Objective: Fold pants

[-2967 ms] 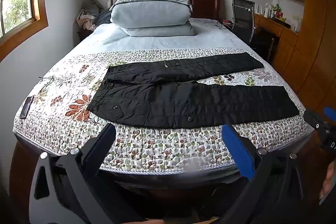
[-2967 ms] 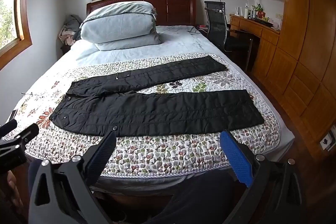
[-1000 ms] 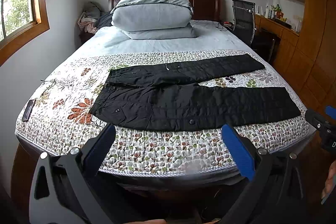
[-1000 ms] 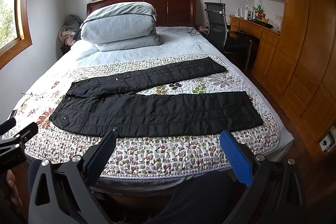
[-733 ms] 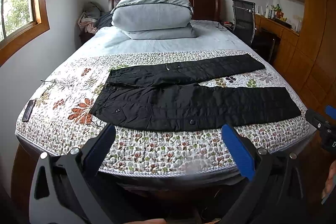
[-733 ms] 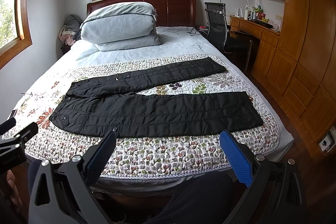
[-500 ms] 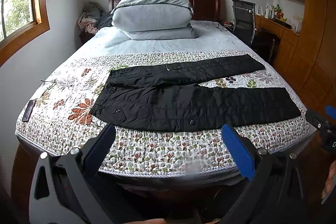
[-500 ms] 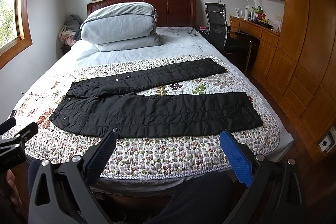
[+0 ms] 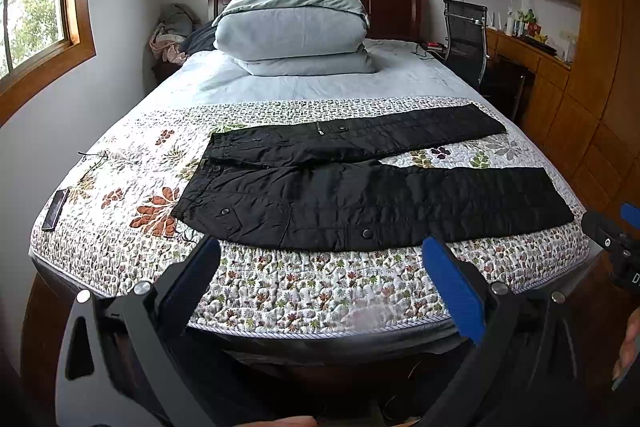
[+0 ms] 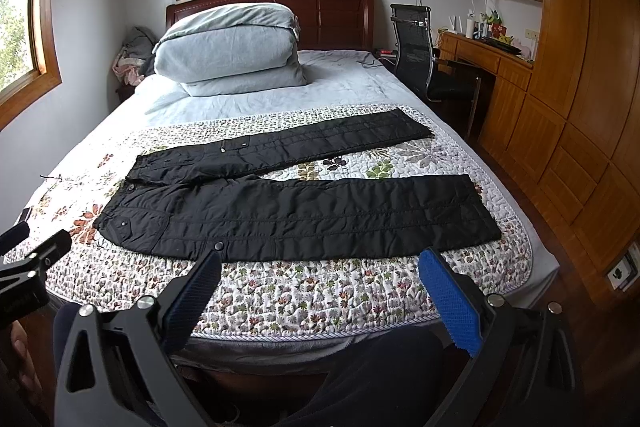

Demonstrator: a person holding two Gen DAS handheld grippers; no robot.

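Observation:
Black pants [image 9: 360,199] lie flat across the floral quilt [image 9: 320,287] on the bed, waist to the left, both legs spread apart and pointing right. They also show in the right wrist view [image 10: 296,215]. My left gripper [image 9: 320,259] is open and empty, held in front of the bed's foot edge, short of the near leg. My right gripper [image 10: 320,271] is open and empty, also before the foot edge. Each gripper shows at the other view's side edge.
A folded grey duvet and pillow [image 9: 292,27] sit at the headboard. A dark phone [image 9: 55,209] lies at the quilt's left edge. An office chair [image 10: 420,47] and wooden desk [image 10: 492,59] stand right of the bed, with wooden cabinets [image 10: 580,107] along the right wall.
Both views have shifted very slightly since three seconds ago; the pants have not moved and both grippers stay open.

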